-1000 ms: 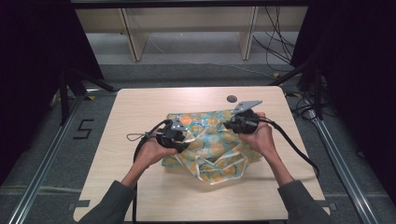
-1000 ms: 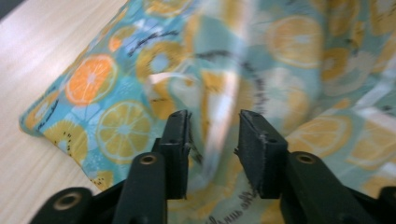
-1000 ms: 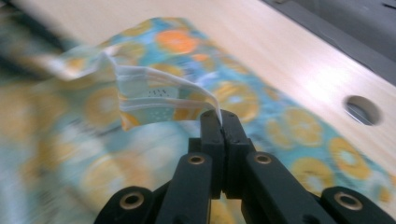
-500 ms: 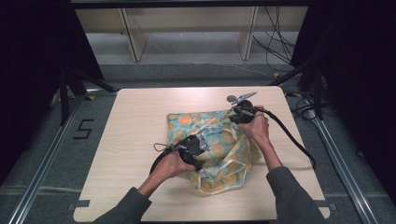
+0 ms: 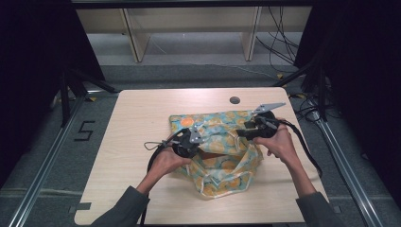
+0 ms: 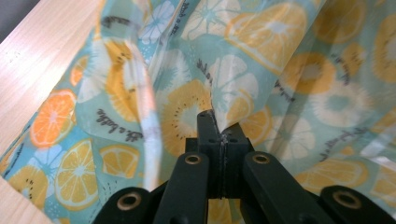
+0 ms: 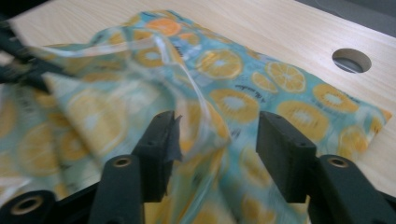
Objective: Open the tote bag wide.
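Both hands have drifted toward the table's [image 5: 123, 156] middle. Left gripper [image 5: 188, 141] has just closed, jaws clamped on a fold of the fruit-print bag [image 5: 227, 165], lying crumpled right of centre. Right gripper [image 5: 253, 128] has just opened, jaws apart over the film.

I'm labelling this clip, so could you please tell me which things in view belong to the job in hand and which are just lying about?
In the job:
- fruit-print bag, crumpled on the table
- left gripper, shut on a fold of the bag
- right gripper, jaws open over the bag, just opened

Lying about:
- cable hole in the table
- loose cables on the floor beyond
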`<state>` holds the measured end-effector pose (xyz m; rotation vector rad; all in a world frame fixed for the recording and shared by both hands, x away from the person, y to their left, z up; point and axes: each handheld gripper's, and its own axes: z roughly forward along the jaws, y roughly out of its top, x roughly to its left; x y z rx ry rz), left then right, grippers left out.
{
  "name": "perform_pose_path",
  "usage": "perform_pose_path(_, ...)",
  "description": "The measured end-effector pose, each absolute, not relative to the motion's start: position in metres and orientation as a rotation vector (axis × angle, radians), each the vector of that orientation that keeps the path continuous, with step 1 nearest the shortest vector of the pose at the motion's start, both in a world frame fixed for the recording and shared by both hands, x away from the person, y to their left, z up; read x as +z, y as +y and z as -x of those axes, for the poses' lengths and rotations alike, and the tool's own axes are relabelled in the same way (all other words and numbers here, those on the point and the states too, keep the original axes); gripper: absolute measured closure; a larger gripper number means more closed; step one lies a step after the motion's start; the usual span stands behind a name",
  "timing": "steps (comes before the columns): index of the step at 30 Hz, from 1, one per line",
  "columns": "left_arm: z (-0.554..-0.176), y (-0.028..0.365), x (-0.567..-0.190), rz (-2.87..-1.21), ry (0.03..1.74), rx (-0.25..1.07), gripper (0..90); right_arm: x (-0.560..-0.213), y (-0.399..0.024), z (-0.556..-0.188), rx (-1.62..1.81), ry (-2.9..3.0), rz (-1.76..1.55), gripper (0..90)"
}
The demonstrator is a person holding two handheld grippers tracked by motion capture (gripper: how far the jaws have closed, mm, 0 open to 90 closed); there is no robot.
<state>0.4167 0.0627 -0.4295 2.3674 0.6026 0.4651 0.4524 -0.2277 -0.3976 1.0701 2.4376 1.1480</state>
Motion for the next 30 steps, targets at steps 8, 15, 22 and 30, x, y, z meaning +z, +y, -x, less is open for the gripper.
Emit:
perform_pose_path(8, -0.411, 0.077, -0.415, -2.306, 0.616, 0.399, 89.6, -0.396, -0.233, -0.396, 1.127, 2.507, -0.985, 36.8)
perform_pose_path(15, -0.391, 0.087, -0.39, -2.275, 0.56, 0.399, 89.6, -0.419, -0.221, -0.398, 0.951, 2.529, -0.959, 61.4)
perform_pose_path(22, -0.388, 0.099, -0.363, -2.225, 0.52, 0.386, 89.6, -0.398, -0.234, -0.398, 1.083, 2.495, -0.874, 88.9)
perform_pose_path(30, -0.456, 0.101, -0.383, -2.248, 0.757, 0.493, 89.5, -0.399, -0.235, -0.451, 1.055, 2.387, -1.014, 87.3)
